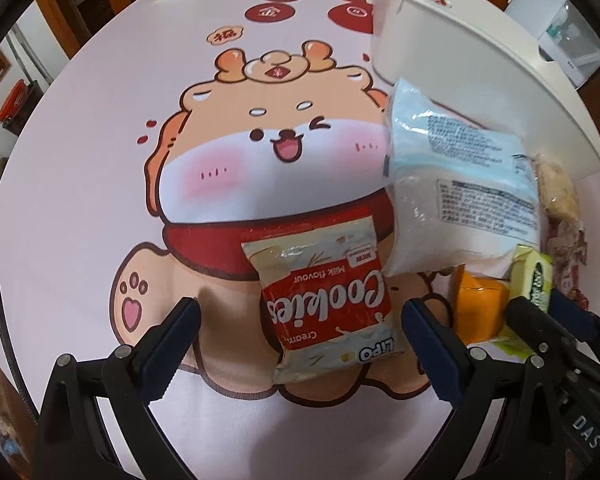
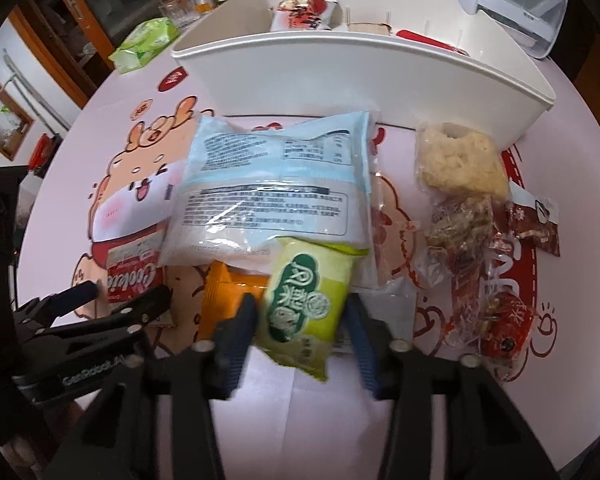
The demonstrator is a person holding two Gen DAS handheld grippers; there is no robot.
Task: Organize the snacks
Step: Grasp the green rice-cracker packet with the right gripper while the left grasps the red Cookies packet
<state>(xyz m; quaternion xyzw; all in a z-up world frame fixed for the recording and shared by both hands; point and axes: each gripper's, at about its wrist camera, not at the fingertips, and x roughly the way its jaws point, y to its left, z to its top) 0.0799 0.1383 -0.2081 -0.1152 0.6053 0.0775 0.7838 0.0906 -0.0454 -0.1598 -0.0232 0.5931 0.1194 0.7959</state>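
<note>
A red and white Cookies packet (image 1: 326, 306) lies on the table between the fingers of my left gripper (image 1: 300, 320), which is open around it without touching. My right gripper (image 2: 300, 328) is shut on a yellow-green snack packet (image 2: 306, 312), which also shows in the left wrist view (image 1: 534, 276). A large pale blue and white bag (image 2: 276, 192) lies behind it, with an orange packet (image 2: 230, 300) beside it. The white organiser bin (image 2: 380, 76) stands at the back and holds a few snacks.
A clear-wrapped rice cake (image 2: 460, 160) and red-wrapped nut bars (image 2: 484, 280) lie to the right. A green tissue pack (image 2: 146, 42) sits at the far left, with jars and a glass behind. The tablecloth (image 1: 260, 152) carries a cartoon animal print.
</note>
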